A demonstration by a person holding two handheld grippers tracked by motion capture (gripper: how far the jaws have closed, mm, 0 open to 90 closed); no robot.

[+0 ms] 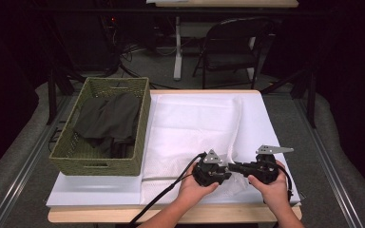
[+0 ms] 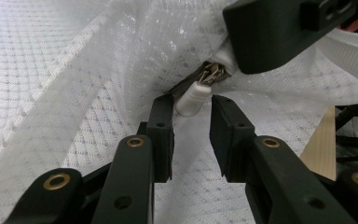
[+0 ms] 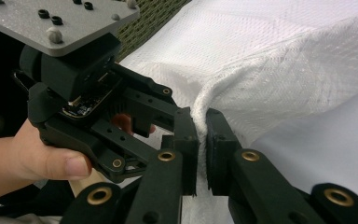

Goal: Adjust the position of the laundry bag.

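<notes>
A white mesh bag (image 1: 190, 128) lies spread on the table. Both grippers meet at its near right corner. My right gripper (image 1: 237, 167) (image 3: 200, 114) is shut on the bag's thick white hem (image 3: 205, 100), which stands pinched between its pads. My left gripper (image 1: 228, 173) (image 2: 192, 106) is open. A small white zipper pull (image 2: 195, 95) sits between its fingertips, close to the left one, with a gap at the right one. The zipper teeth (image 2: 212, 72) show just beyond the pull. One black finger (image 2: 270, 28) of the right gripper hangs above them.
A green woven basket (image 1: 140, 128) holding dark clothing (image 1: 107, 118) stands at the table's left side. The wooden table edge (image 1: 100, 214) runs along the front. A folding chair (image 1: 233, 47) stands behind the table. A hand (image 3: 28, 158) holds the left gripper.
</notes>
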